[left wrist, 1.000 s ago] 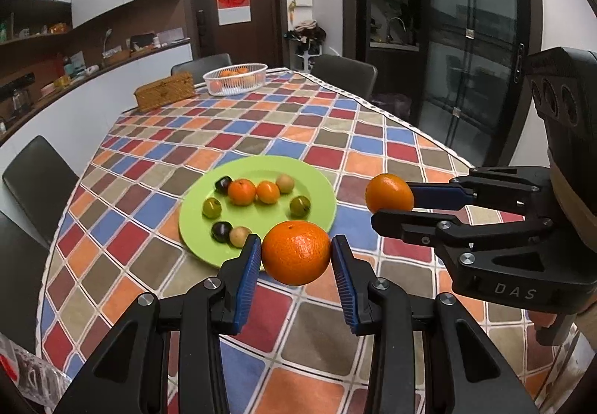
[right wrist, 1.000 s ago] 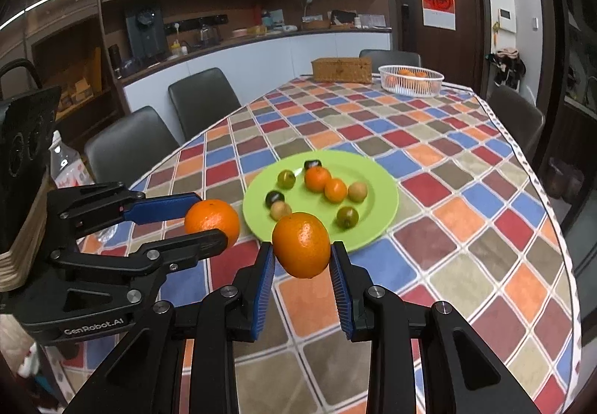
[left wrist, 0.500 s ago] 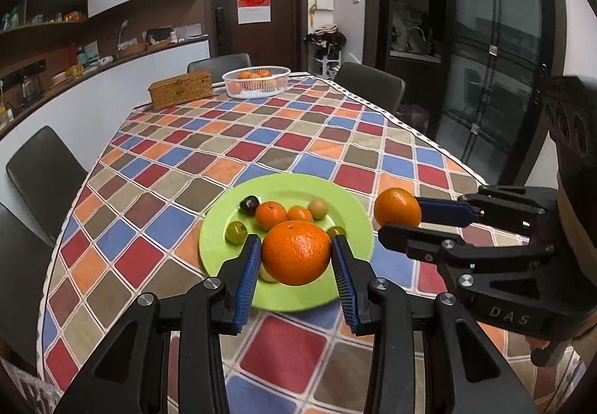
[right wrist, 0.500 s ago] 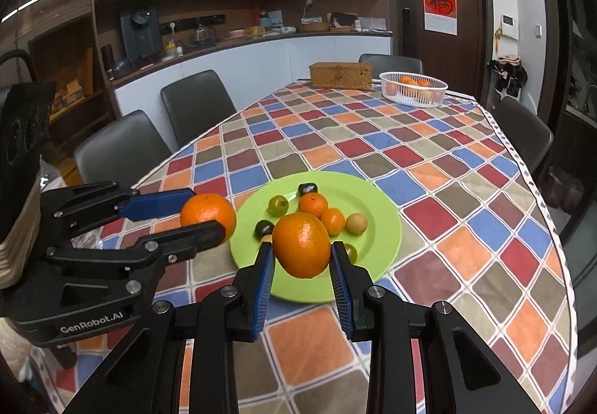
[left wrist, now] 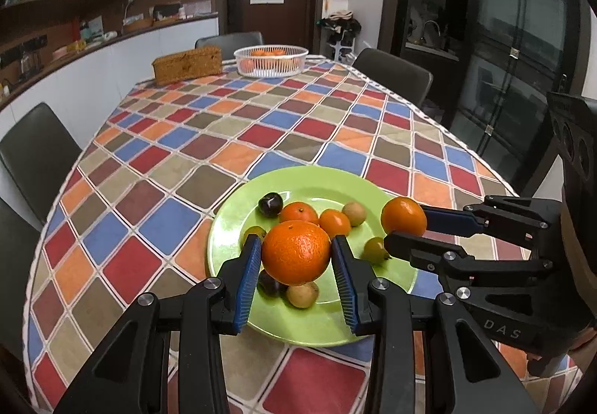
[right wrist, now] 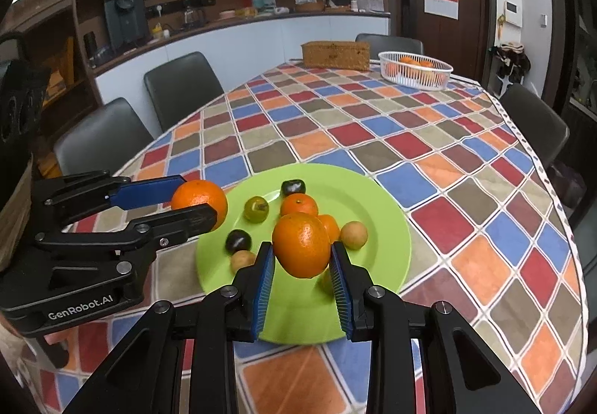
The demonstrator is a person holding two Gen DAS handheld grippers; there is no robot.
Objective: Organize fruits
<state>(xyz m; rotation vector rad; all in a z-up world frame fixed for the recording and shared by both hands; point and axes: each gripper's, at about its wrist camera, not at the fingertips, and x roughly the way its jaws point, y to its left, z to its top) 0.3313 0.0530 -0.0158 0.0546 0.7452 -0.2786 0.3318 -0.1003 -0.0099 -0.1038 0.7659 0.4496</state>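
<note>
One long tabletop point(left wrist: 231, 137) under a checked cloth of red, blue, orange and brown squares carries everything here. Dark chairs point(right wrist: 179, 93) stand along its sides. Near the tabletop's near edge lies a round green plate point(left wrist: 313, 320), the widest thing on the cloth. At the far end stand a woven brown box point(left wrist: 186, 64) and, just beside it, a white basket point(left wrist: 271, 60) with oranges inside.

Two grippers hang over the plate, each pinching an orange clear of the plate's surface. The left gripper point(left wrist: 296, 253) has its blue-padded fingers point(left wrist: 247, 274) pressed on both sides of a large orange point(left wrist: 296, 252) over the plate's near left part. The right gripper point(right wrist: 301, 249) has its fingers point(right wrist: 338, 277) closed on a second orange point(right wrist: 301, 244) over the plate's near right part; in the left wrist view this gripper reaches in from the right, and its orange is above the plate's right rim.

On the plate lie smaller fruits: two mandarins point(left wrist: 298, 213) touching side by side near the middle, two dark plums point(left wrist: 270, 204), one towards the far rim and one near the left fingers, two green fruits point(right wrist: 256, 208), and two or three small tan ones point(right wrist: 353, 234); the held oranges hide parts of this group.
</note>
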